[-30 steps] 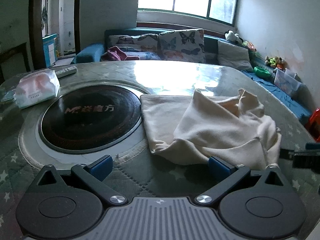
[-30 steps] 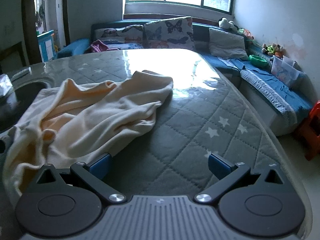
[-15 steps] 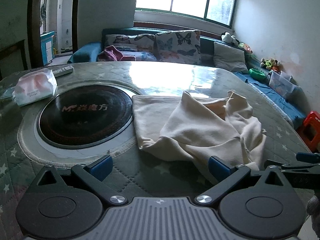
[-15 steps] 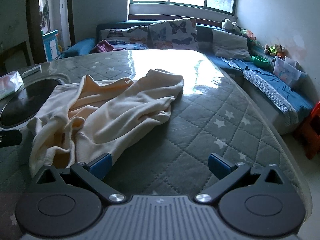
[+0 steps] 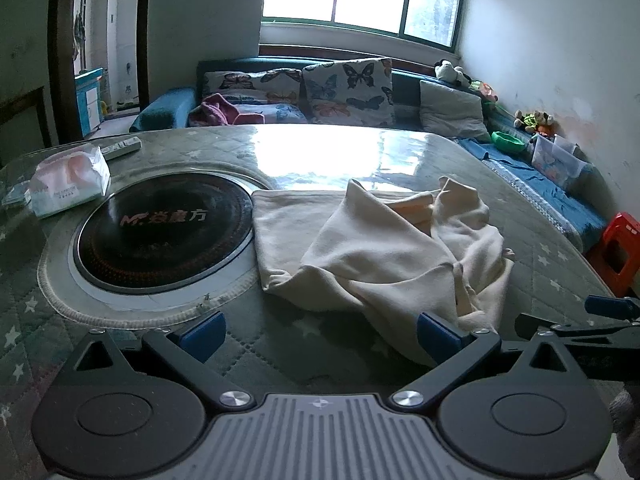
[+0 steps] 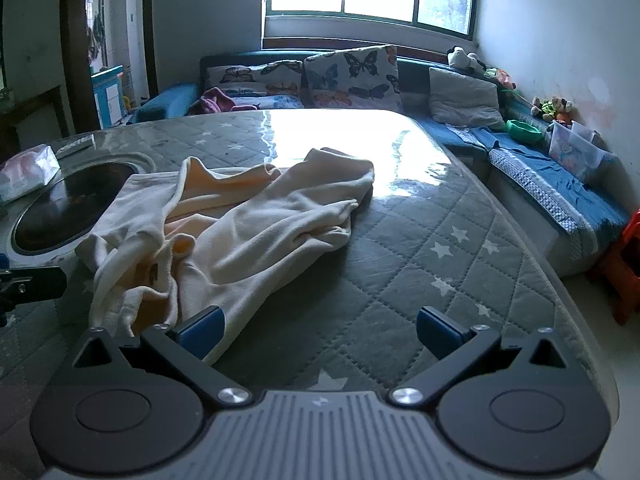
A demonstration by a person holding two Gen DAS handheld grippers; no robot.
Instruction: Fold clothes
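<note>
A: Where is the cream garment (image 5: 384,256), and how does it lie?

B: Crumpled on the quilted bench (image 5: 360,152), right of centre in the left wrist view, just beside the dark round cooktop (image 5: 164,232). Its long axis runs from the flat hem at the cooktop's edge towards the lower right of the frame, where it bunches up. In the right wrist view the garment (image 6: 240,232) stretches from lower left up to a rounded end near the bright glare at centre.

A: And the jaws?

B: The left gripper (image 5: 320,334) has its jaws spread wide and holds nothing; its right pad overlaps the cloth's near edge in the picture. The right gripper (image 6: 320,330) is equally wide and empty, its left pad against the near fold.

A: Changed from a second ago?

B: Both views have pulled back: the garment sits higher and farther off, and the right gripper's tip (image 5: 608,308) now shows further into the left view's right edge.
</note>
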